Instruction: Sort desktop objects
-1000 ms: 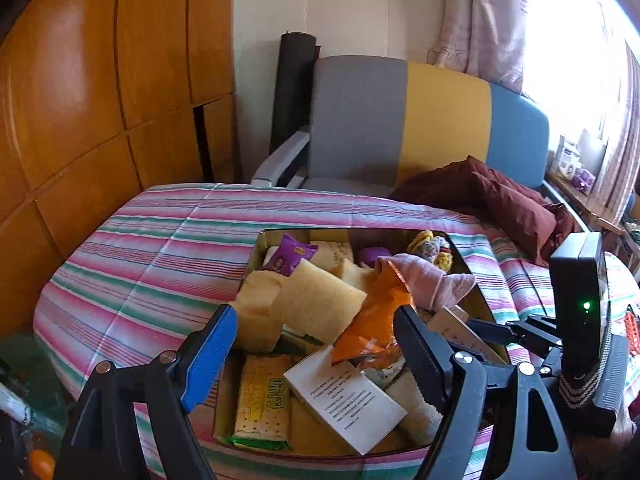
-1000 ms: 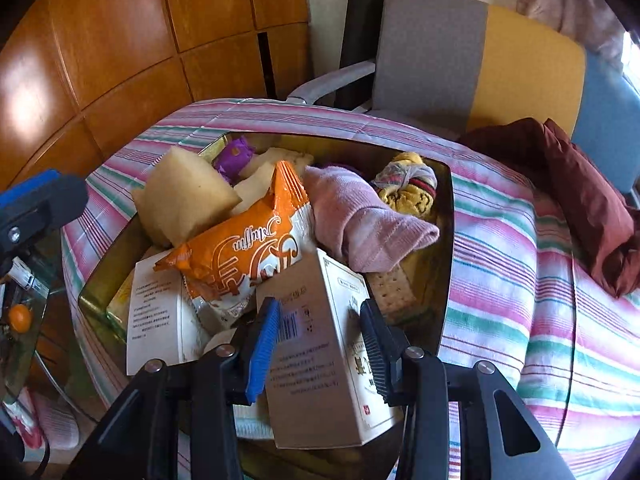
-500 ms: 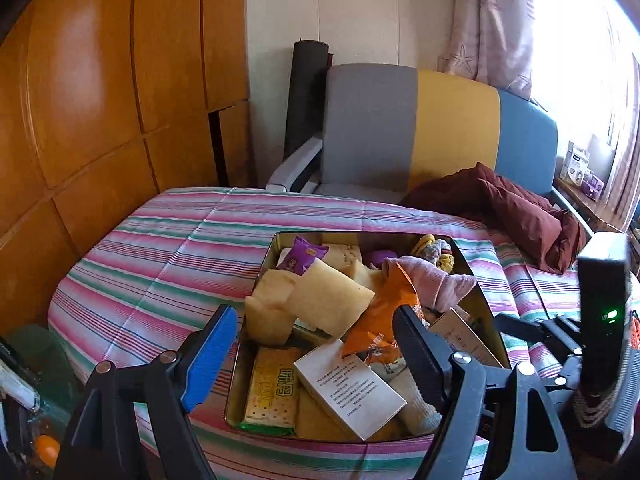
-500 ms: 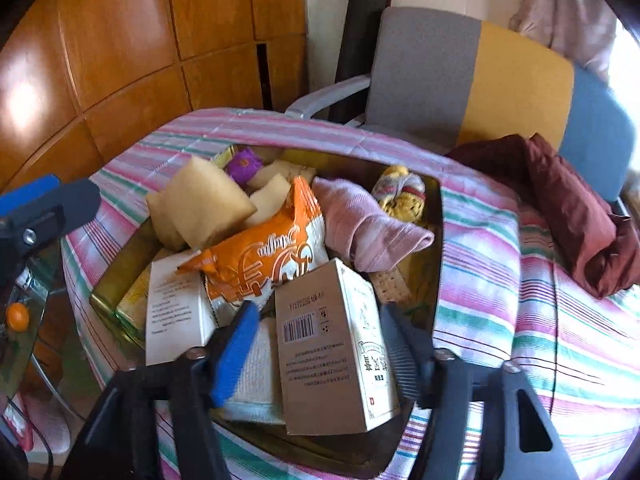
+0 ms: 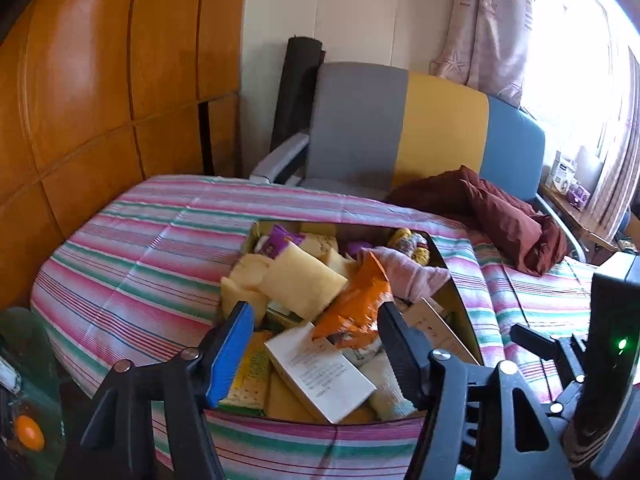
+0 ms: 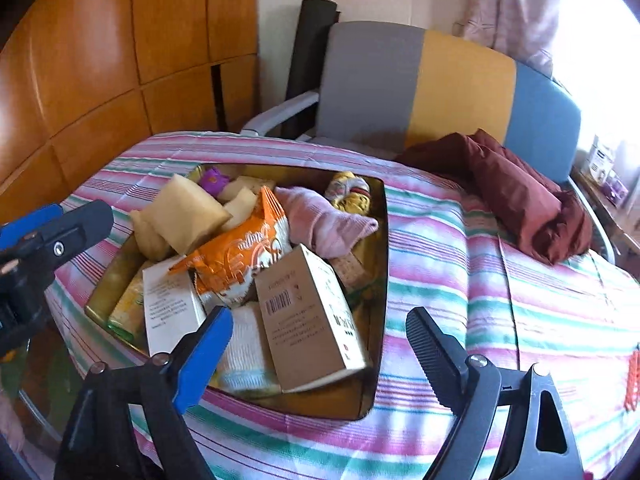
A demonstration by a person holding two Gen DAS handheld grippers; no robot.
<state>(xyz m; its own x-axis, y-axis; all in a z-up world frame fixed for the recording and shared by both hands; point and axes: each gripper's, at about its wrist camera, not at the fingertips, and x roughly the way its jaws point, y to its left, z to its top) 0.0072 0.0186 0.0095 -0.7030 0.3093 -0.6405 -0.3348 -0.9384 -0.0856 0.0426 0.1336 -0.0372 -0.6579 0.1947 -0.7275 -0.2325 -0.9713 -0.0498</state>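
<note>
Brown cardboard box (image 6: 310,316) is lying tilted in the near right part of the gold tin tray (image 6: 380,264), propped on the pile, barcode face up. Nothing is gripping it.

My right gripper (image 6: 320,346) is hovering above and in front of it, jaws opening and standing wide, blue pad on one side and black ribbed pad on the other. The box is showing between them in the right wrist view, but the pads are not touching it.

My left gripper (image 5: 316,344) is hanging over the near left end of the tray, jaws closing but apart, nothing pressed between them. A white leaflet box (image 5: 320,372) and the orange snack bag (image 5: 356,308) are showing in the gap, both lying in the tray.

Rest of the tray is sitting full: yellow sponges (image 6: 188,212) piled at the left, a purple packet (image 6: 214,180) at the far end, a pink sock (image 6: 324,224) across the middle, a yellow patterned sock bundle (image 6: 352,196) in the far right corner, a cracker pack (image 5: 250,376) along the near left wall, a white cloth (image 6: 244,344) under the cardboard box.

Tray is sitting on the striped tablecloth (image 6: 480,280). Maroon cloth (image 6: 520,192) is lying on the far right of the table, well apart from the tray. A grey, yellow and blue chair (image 6: 420,80) is standing behind.
</note>
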